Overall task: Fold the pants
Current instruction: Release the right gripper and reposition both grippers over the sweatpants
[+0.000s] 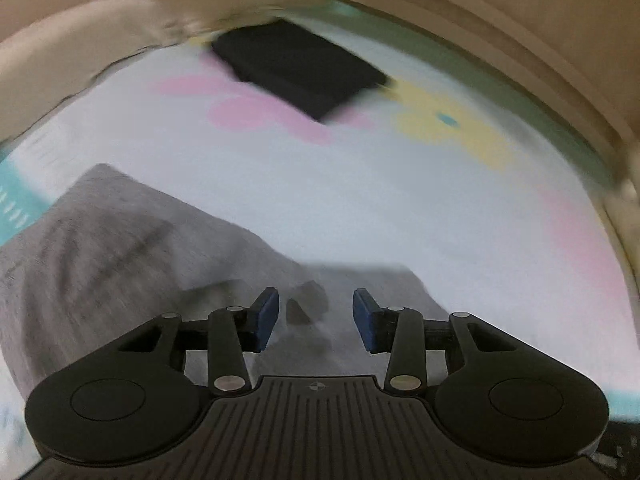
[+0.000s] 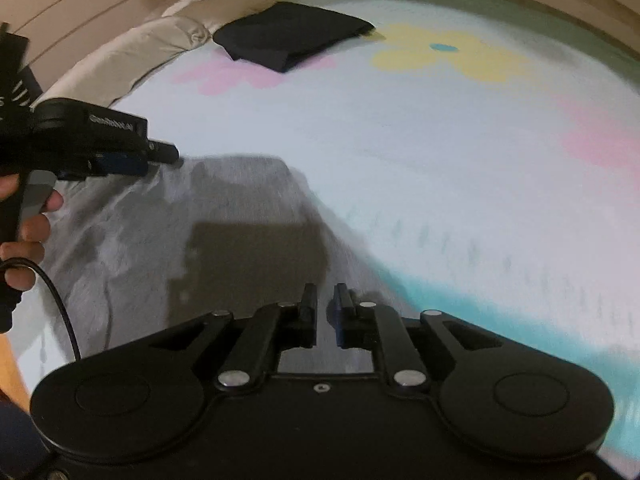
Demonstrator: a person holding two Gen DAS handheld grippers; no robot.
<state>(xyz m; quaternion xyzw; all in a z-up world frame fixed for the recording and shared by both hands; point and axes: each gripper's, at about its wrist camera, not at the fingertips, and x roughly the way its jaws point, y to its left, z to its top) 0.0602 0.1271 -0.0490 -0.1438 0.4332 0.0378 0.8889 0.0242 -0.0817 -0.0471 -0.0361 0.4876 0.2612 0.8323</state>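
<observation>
One folded black garment point(image 2: 292, 36) lies at the top of the frame on the flowered sheet point(image 2: 420, 152), beside one pale pillow point(image 2: 160, 44). The grey pants point(image 2: 192, 240) spread across the lower left. Left gripper point(image 1: 316, 314) stands partly open and empty above them; right gripper point(image 2: 325, 312) is barely parted, gripping nothing.

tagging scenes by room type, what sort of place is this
Most likely a bedroom: the grey pants lie on a bed with a flower-print sheet, a pillow at its far edge.

Dim, soft light; motion blur, fisheye-bent edges
</observation>
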